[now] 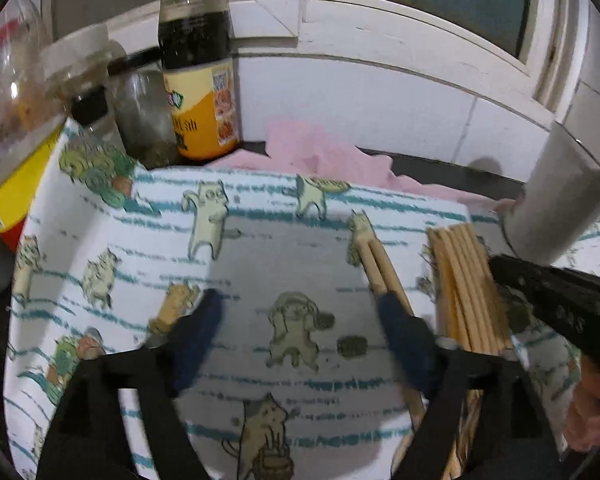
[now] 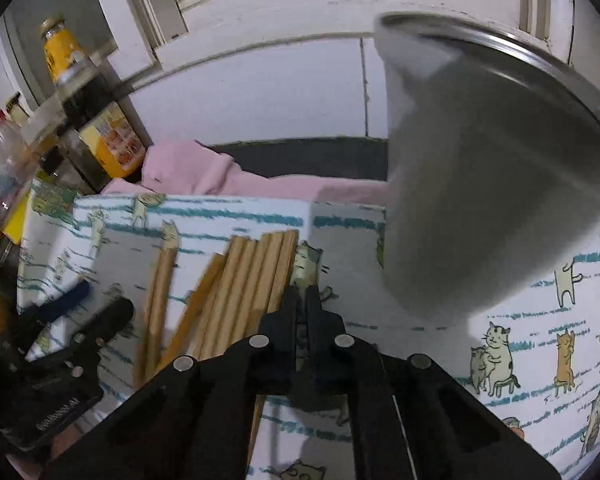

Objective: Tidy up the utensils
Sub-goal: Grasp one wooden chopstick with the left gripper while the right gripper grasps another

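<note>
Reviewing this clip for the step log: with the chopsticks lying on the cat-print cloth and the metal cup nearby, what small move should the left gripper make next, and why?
Probably shift the open left gripper sideways until its fingers straddle the loose pair of chopsticks, then close. That pair lies apart from the larger bundle, beside one finger rather than between them. The right gripper is shut beside the bundle, near the metal cup.

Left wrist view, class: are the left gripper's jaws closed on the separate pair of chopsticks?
No. The left gripper stands open, and the pair of chopsticks lies on the cat-print cloth beside one finger, unclamped.
</note>
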Available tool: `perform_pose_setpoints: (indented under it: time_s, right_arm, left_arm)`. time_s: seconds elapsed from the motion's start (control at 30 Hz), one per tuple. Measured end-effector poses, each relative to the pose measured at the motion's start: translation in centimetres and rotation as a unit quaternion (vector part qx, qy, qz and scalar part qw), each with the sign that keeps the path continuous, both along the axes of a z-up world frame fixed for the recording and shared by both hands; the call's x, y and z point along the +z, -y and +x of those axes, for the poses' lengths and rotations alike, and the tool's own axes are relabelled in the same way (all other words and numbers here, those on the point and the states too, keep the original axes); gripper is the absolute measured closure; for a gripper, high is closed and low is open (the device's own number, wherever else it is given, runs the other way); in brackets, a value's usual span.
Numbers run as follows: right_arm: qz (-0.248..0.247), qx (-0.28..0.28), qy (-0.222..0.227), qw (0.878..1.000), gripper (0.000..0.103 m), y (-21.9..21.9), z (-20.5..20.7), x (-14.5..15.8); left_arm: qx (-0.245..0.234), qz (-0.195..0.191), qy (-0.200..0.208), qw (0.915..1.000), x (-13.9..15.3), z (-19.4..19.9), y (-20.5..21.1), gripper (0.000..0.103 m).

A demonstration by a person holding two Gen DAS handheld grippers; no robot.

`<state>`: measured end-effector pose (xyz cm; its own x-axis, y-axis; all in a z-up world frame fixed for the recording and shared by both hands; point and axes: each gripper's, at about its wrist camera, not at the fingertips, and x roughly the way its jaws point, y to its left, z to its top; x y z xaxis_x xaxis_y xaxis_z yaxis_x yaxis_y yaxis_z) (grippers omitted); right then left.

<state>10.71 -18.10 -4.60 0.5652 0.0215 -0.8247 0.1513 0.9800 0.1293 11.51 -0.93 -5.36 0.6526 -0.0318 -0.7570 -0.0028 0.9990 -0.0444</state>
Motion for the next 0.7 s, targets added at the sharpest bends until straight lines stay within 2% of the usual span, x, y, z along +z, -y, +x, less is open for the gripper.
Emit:
perform_pose_setpoints:
  time_s: [0.07,0.13,0.2,0.33,0.43,0.5,0.57,0.6,0.63,0.7]
  right_arm:
    - [0.012,0.002,0.000,1.000,0.098,0.0,-0.3,0.0]
    - [0.035,-0.004,0.006,0.999,0.098,0.5,-0.5,0.7]
    - [0.036,-0.005,0.012,0.999,0.098,0.7,-0.3,0.9]
    - [0.068,0.020,0.010,0.997,0.098,0.6,-0.2,1.1]
    - [0.069,0.029,0.017,0.997,0.098,0.4,-0.1,1.5]
    - [0.059,0.024,0.013,0.998,0.098,0.4,-0.2,1.6]
    - [0.061,0.021,0.000,0.998,0.098,0.5,-0.1,1.2]
    - [0.067,0.022,-0.006,0.998,0.098,0.7,0.0,0.9]
    - [0.064,0.021,-0.006,0.998,0.098,0.6,0.1,0.9]
    - [0.057,0.022,-0.006,0.998,0.098,0.4,0.1,0.9]
  left_arm:
    - [0.004,-0.002,-0.001,1.0000,0.1,0.4,-0.2,0.005]
    - [0.012,-0.018,-0.035,0.9992,-0.2,1.2,-0.5,0.000]
    - [0.029,-0.030,-0.072,0.9966,-0.8,2.1,-0.9,0.000]
    - [0.060,-0.019,-0.051,0.9967,-0.8,2.5,-0.9,0.000]
    - [0.070,-0.022,-0.060,0.9955,-0.7,2.9,-0.7,0.000]
    - [0.052,-0.016,-0.061,0.9967,-0.4,3.1,-0.2,0.007]
    - [0.006,-0.012,-0.059,0.9982,0.0,3.4,0.7,0.029]
    - [-0.010,-0.010,-0.066,0.9977,0.2,3.5,1.2,0.034]
    - [-0.018,-0.013,-0.071,0.9972,0.2,3.5,1.6,0.041]
    - [-0.016,0.011,-0.075,0.9970,0.1,3.6,2.5,0.048]
